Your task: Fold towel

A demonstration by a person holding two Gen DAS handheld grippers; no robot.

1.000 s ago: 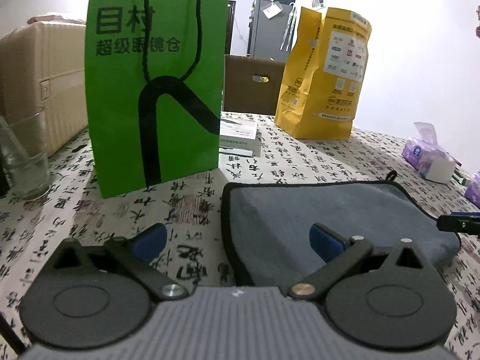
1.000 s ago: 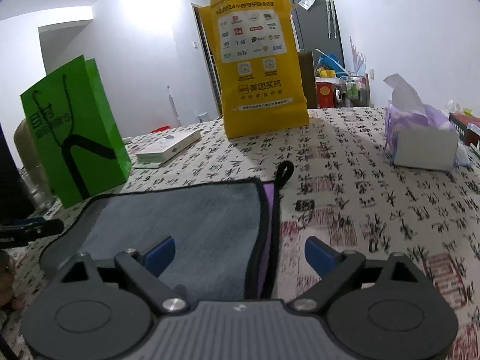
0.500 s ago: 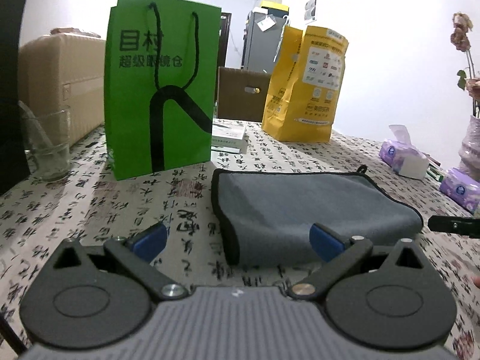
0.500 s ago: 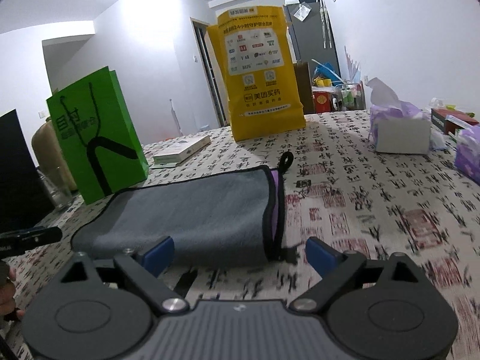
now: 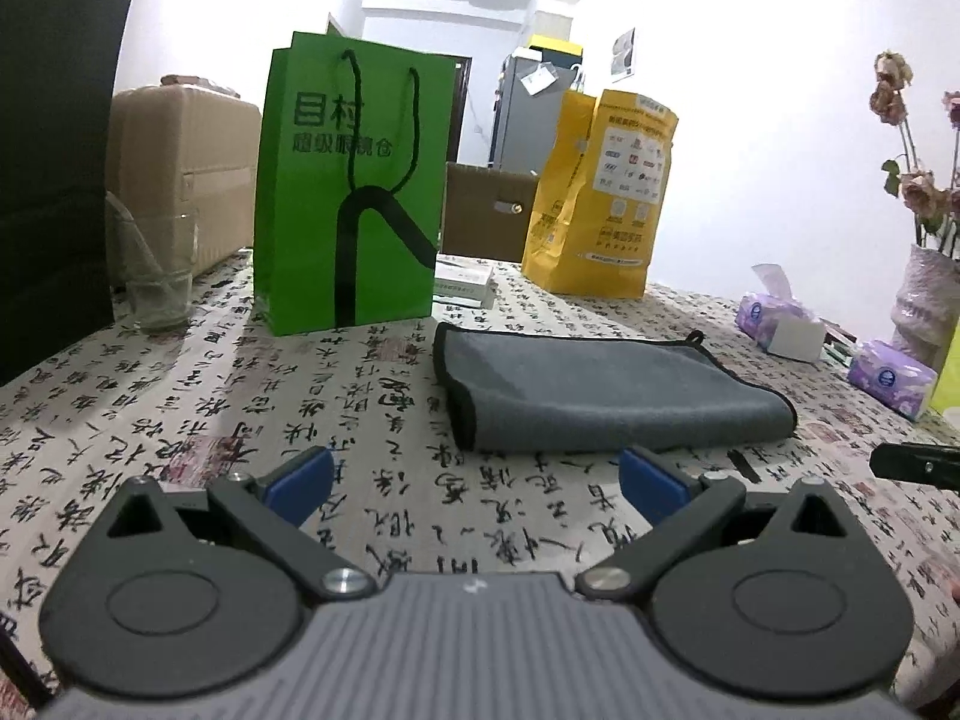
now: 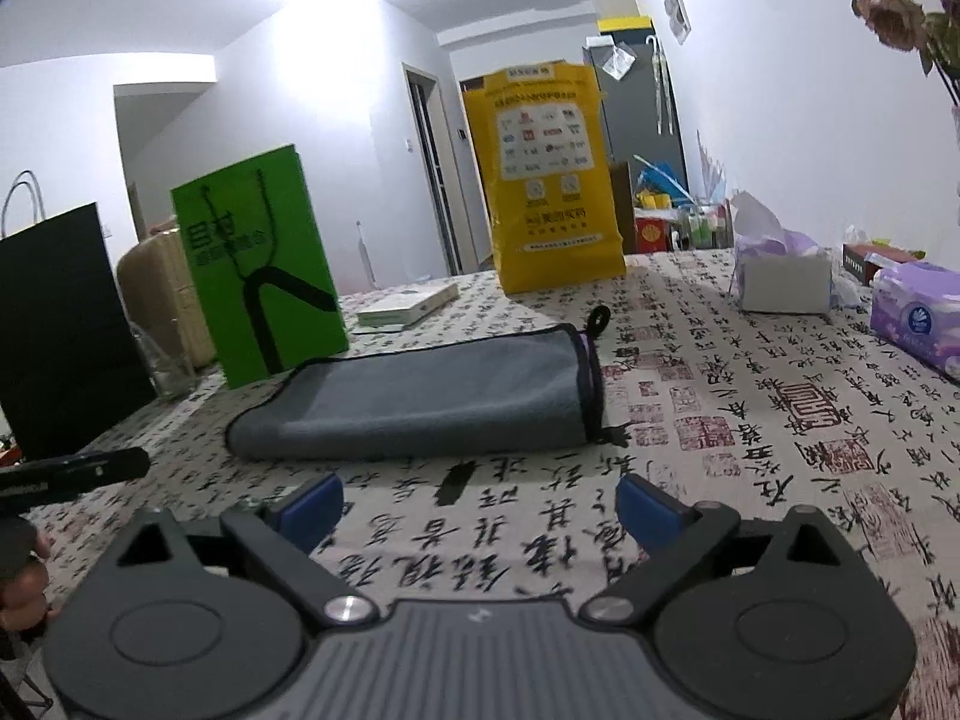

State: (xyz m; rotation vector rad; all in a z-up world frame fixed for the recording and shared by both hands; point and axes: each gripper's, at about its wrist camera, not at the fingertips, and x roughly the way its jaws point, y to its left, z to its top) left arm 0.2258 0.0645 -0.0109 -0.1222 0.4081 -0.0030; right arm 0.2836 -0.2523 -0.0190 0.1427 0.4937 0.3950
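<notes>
A grey towel (image 5: pixel 606 390) with black edging lies folded flat on the patterned tablecloth; it also shows in the right wrist view (image 6: pixel 432 399), with a purple inner layer and a black hanging loop at its right end. My left gripper (image 5: pixel 477 480) is open and empty, a short way in front of the towel's near edge. My right gripper (image 6: pixel 480 501) is open and empty, also short of the towel's near edge and not touching it.
A green paper bag (image 5: pixel 351 186), a yellow bag (image 5: pixel 603 198), a glass (image 5: pixel 153 264) and a black bag (image 5: pixel 54 168) stand behind and left of the towel. Tissue packs (image 6: pixel 783 270) (image 6: pixel 921 315) and a vase (image 5: pixel 924 306) stand to the right.
Both grippers have drawn back from the towel and risen. A second ago their fingers were over the towel's near edge; now they are clear of it, and the towel lies still.
</notes>
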